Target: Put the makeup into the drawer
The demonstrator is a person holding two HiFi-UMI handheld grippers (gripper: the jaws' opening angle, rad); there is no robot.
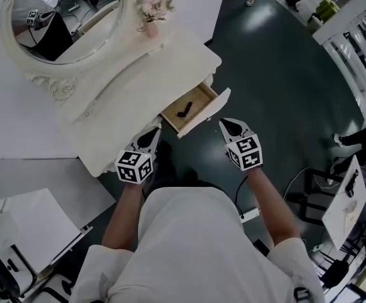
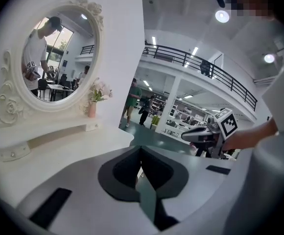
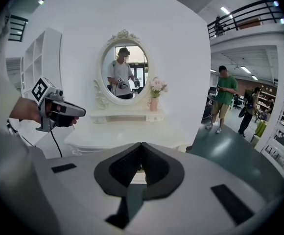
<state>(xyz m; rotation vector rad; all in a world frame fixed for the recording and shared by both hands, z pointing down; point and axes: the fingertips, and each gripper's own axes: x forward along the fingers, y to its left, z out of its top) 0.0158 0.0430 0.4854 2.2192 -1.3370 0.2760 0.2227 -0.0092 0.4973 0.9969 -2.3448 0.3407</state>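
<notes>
The white dressing table's (image 1: 139,87) drawer (image 1: 212,108) stands pulled out, and a small dark makeup item (image 1: 184,111) lies on its wooden bottom. My left gripper (image 1: 153,132) hangs just left of the drawer, over the table's front edge, its jaws shut and empty. To the right of the drawer front, above the dark floor, my right gripper (image 1: 226,124) is shut with nothing in it. In the left gripper view the jaws (image 2: 141,150) meet with nothing between them. The right gripper view shows the same for its jaws (image 3: 141,145). Neither gripper touches the drawer.
An oval mirror (image 1: 63,17) and a pink vase of flowers (image 1: 151,14) stand at the back of the table. A white wall is behind it. Dark floor (image 1: 277,87) spreads to the right, with people walking far off (image 3: 225,99). White furniture (image 1: 344,201) stands at the right.
</notes>
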